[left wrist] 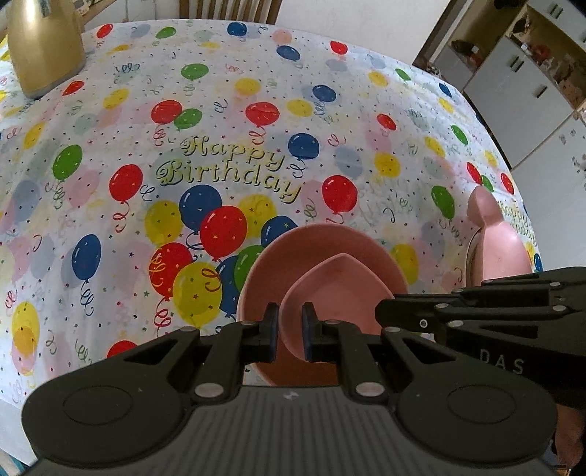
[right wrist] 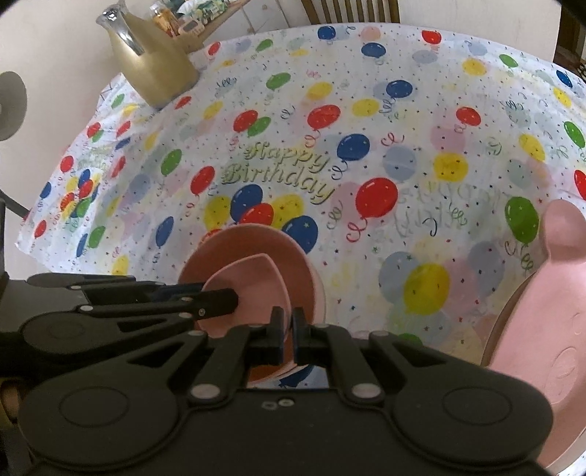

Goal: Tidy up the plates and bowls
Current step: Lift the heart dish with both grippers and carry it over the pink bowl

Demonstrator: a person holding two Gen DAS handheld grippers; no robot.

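Left gripper pinching heart-shaped bowl rim inside round bowl on tablecloth, right gripper nearly closed on round rim; best lowered level, released gently.

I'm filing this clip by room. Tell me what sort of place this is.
Most likely a home dining room or kitchen. A birthday tablecloth covers a table with a wooden chair behind it, white cupboards stand to one side, and a gold jug sits on the table.
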